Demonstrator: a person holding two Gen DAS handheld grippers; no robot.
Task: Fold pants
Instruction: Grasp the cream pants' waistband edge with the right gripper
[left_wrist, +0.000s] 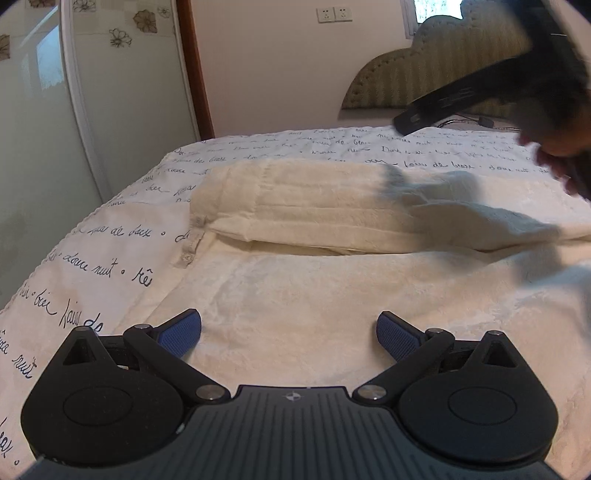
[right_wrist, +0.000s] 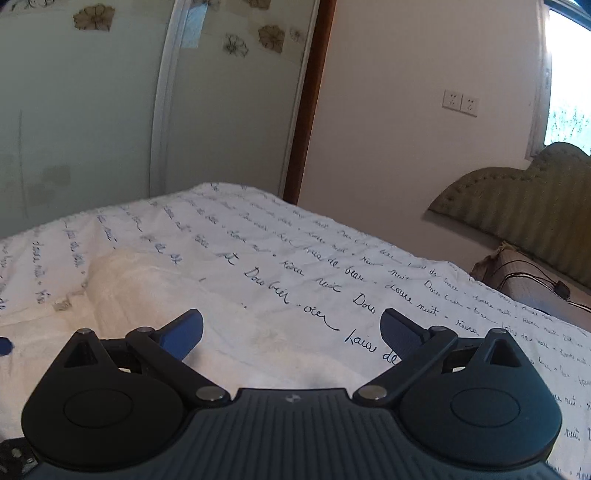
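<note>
Cream fleece pants (left_wrist: 332, 206) lie on the bed's script-printed sheet (left_wrist: 92, 266), one part folded over into a thick band across the far side, another spread flat toward the near side. The left gripper (left_wrist: 289, 334) hovers low over the near flat part, its blue pads (left_wrist: 181, 338) spread wide with nothing between them. Only the left wrist view shows the fold's open lip, the small button tab (left_wrist: 188, 251) at its left end, and the right gripper as a dark blurred shape (left_wrist: 480, 96) at upper right, above the pants' right end.

From its own camera the right gripper (right_wrist: 291, 334) is wide apart as well, holding nothing, over the pants (right_wrist: 155, 295) where they meet bare sheet (right_wrist: 332, 266). That view alone shows the pillow (right_wrist: 517, 269) and black cable (right_wrist: 554, 288) at far right, below the green headboard (right_wrist: 517, 206).

Beyond the fold, bare sheet runs to the far edge of the bed. Past the left edge stands the flowered wardrobe door (left_wrist: 122, 92); bare sheet lies left of the pants in both views.
</note>
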